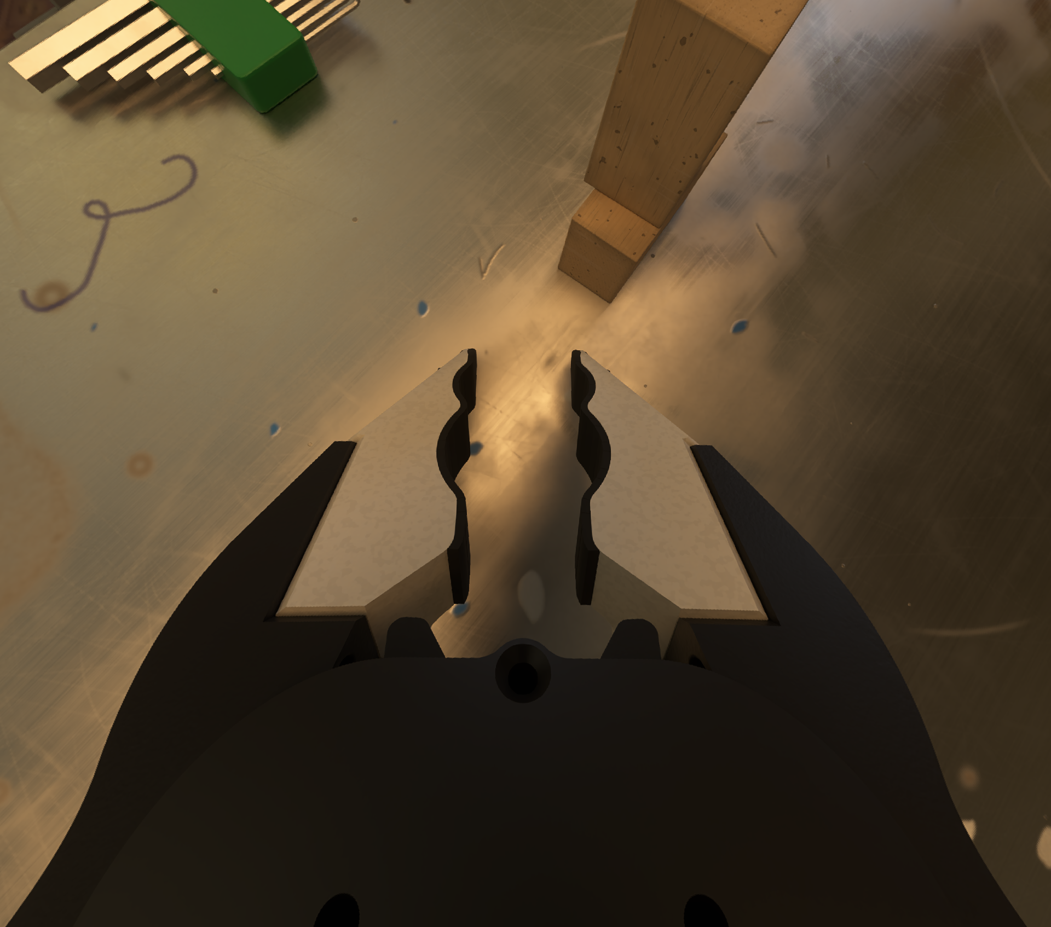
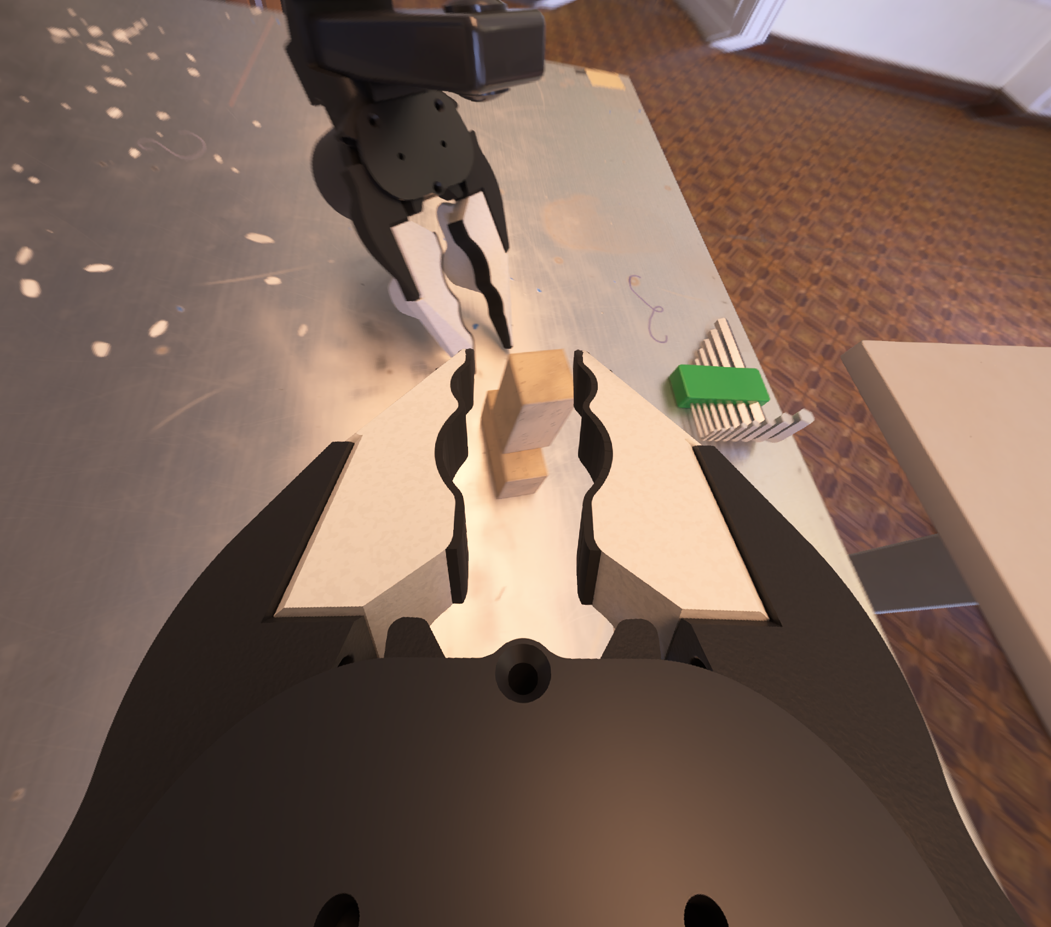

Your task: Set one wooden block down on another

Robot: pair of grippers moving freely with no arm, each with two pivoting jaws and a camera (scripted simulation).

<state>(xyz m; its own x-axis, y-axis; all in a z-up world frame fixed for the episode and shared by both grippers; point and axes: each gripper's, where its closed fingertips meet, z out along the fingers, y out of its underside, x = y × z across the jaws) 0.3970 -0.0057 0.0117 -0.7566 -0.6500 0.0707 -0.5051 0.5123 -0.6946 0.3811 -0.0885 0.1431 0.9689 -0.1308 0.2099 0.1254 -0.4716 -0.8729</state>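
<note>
upper block (image 1: 705, 64) rests on lower block (image 1: 605, 246), long axes roughly aligned, far-right of left gripper (image 1: 523, 359); both grippers parted, empty, left nearer; right gripper (image 2: 523, 359).

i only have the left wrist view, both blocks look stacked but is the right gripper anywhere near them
Observer: Yes. The right gripper is open, empty, and looks straight at the stack between its fingers.
Operator: is my gripper clear of the top block
Observer: In the right wrist view the left gripper hangs open just behind the top block, its tips close to it; contact cannot be told.
Operator: how near the table edge is the stack
Observer: The hex key set lies between the stack and the table edge.
</note>
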